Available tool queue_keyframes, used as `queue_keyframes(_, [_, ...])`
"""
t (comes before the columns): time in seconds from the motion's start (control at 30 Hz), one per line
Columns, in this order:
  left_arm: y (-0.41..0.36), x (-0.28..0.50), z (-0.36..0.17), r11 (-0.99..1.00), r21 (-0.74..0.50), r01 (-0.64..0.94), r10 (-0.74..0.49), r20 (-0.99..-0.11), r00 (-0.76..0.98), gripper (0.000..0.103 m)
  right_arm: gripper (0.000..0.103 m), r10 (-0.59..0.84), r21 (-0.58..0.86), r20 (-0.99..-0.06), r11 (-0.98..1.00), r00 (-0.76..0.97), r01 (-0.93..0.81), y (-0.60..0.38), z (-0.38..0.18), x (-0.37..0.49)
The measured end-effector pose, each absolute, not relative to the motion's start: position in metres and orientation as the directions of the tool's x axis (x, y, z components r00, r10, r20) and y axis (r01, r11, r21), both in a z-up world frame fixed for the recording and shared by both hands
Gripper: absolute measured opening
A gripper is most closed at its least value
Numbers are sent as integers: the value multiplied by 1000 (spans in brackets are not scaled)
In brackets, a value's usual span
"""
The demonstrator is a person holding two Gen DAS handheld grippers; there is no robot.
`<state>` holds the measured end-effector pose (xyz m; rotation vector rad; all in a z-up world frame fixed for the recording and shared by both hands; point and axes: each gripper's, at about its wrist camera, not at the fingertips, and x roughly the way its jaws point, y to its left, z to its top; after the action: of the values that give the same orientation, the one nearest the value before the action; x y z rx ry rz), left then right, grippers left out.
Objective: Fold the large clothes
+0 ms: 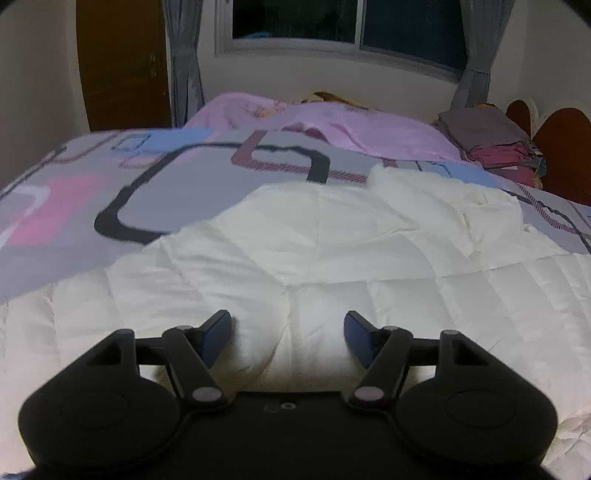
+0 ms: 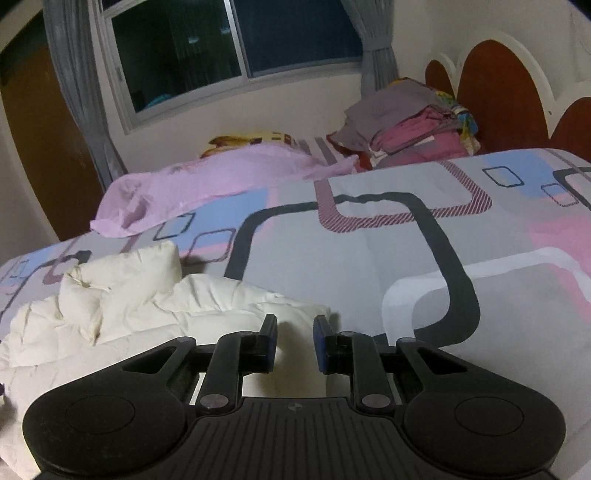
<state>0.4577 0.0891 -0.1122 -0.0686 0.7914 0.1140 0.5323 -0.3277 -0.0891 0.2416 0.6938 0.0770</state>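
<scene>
A cream-white quilted puffy garment [image 1: 332,243] lies spread on the bed, with a bunched part at its far right. My left gripper [image 1: 287,332] is open, its jaws wide apart over a raised fold of the garment near its front edge. In the right wrist view the same garment [image 2: 155,306] lies crumpled at the lower left. My right gripper [image 2: 294,339] is open with a narrower gap, its fingers either side of the garment's right edge. Whether the fabric touches the pads I cannot tell.
The bed has a grey, pink and blue patterned cover [image 2: 388,258]. A pink blanket [image 1: 332,125] lies at the far side. A stack of folded clothes [image 2: 406,122] sits by the brown headboard [image 2: 495,85]. A window [image 1: 332,22] and curtains are behind.
</scene>
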Motion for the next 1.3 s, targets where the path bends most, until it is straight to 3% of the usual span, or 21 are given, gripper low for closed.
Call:
queue_keyframes(0.1, [93, 465, -115, 992, -67, -104, 24, -722, 691, 61, 21, 149, 248, -634, 969, 759, 18, -327, -93, 536])
queue_keyframes(0.17, [94, 473, -117, 990, -117, -82, -29, -726, 687, 48, 21, 145, 248, -635, 968, 759, 22, -327, -93, 538])
queue_keyframes(0.23, [92, 481, -124, 986, -149, -71, -64, -741, 668, 43, 21, 148, 246, -638, 969, 756, 18, -326, -95, 540])
queue_keyframes(0.27, [90, 483, -128, 986, -156, -61, -77, -746, 661, 26, 21, 153, 244, -642, 970, 752, 11, -324, -96, 541])
queue_keyframes(0.33, [89, 479, -126, 983, -177, -57, -91, -724, 684, 10, 21, 154, 236, -646, 972, 747, 3, -323, -98, 543])
queue_keyframes(0.37, [89, 474, -122, 981, -182, -62, -85, -700, 709, 9, 21, 158, 235, -643, 972, 749, -4, -322, -97, 543])
queue_keyframes(0.47, [88, 458, -113, 987, -144, -68, -44, -655, 754, 9, 21, 164, 213, -631, 976, 758, -33, -318, -98, 545])
queue_keyframes(0.6, [89, 466, -127, 988, -136, -67, -49, -703, 710, 9, 21, 123, 135, -716, 990, 688, -36, -312, -127, 567])
queue_keyframes(0.7, [86, 472, -130, 989, -129, -72, -43, -721, 692, 11, 21, 133, 154, -730, 988, 670, -28, -317, -129, 570])
queue_keyframes(0.8, [87, 467, -118, 991, -89, -104, 8, -721, 693, 30, 21, 135, 203, -684, 979, 717, 9, -334, -107, 554])
queue_keyframes(0.87, [87, 454, -103, 992, -52, -112, 46, -683, 729, 49, 21, 145, 262, -643, 964, 752, 39, -352, -88, 533])
queue_keyframes(0.97, [77, 431, -88, 996, -71, -50, -8, -651, 759, 50, 21, 181, 316, -625, 948, 759, 34, -362, -74, 497])
queue_keyframes(1.1, [43, 420, -97, 996, -64, 62, -89, -670, 737, 50, 21, 223, 311, -643, 950, 733, -16, -344, -81, 459])
queue_keyframes(1.23, [28, 425, -129, 996, -42, 75, -82, -733, 675, 53, 21, 203, 224, -747, 973, 633, -48, -311, -114, 457])
queue_keyframes(1.3, [27, 427, -138, 996, -27, 80, -74, -732, 678, 54, 21, 190, 219, -755, 975, 628, -32, -308, -121, 458])
